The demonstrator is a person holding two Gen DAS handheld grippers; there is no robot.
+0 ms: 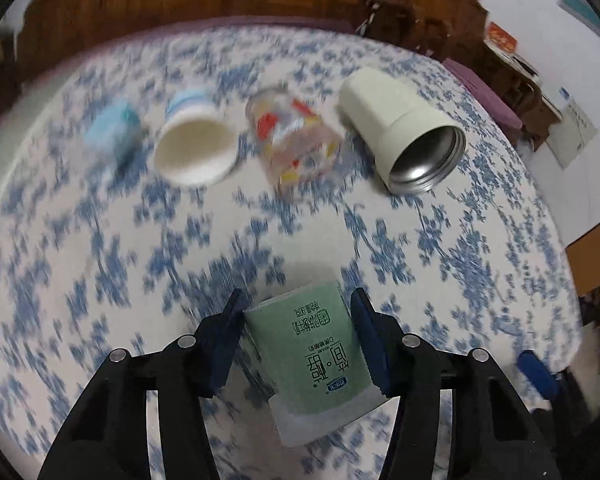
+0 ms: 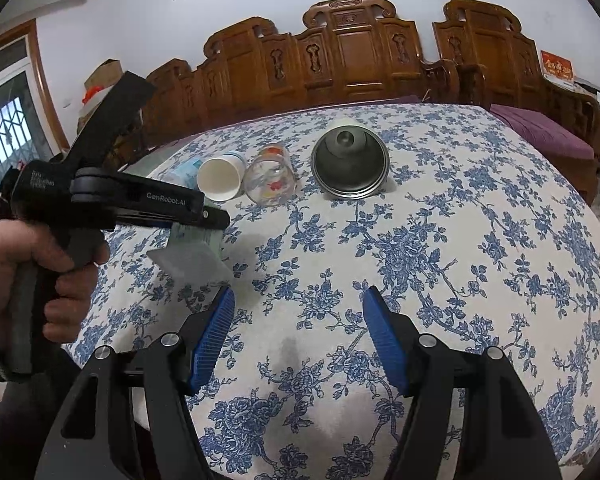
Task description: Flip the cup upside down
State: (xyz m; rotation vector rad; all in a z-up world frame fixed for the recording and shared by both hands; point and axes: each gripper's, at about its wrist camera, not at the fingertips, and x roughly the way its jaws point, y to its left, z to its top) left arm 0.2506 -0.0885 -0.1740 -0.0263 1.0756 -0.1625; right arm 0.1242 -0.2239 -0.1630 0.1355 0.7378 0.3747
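My left gripper (image 1: 298, 320) is shut on a green yogurt cup (image 1: 316, 356) with printed text, held above the flowered tablecloth with its wide white rim toward the camera. In the right wrist view the same cup (image 2: 192, 254) hangs under the left gripper (image 2: 204, 216), rim down and tilted. My right gripper (image 2: 298, 312) is open and empty over the near part of the table.
Several cups lie on their sides in a row across the table: a blue one (image 1: 112, 132), a white paper cup (image 1: 194, 144), a clear printed glass (image 1: 296, 140), a cream steel-lined mug (image 1: 404, 132). Carved wooden chairs (image 2: 352, 52) stand behind the table (image 2: 460, 240).
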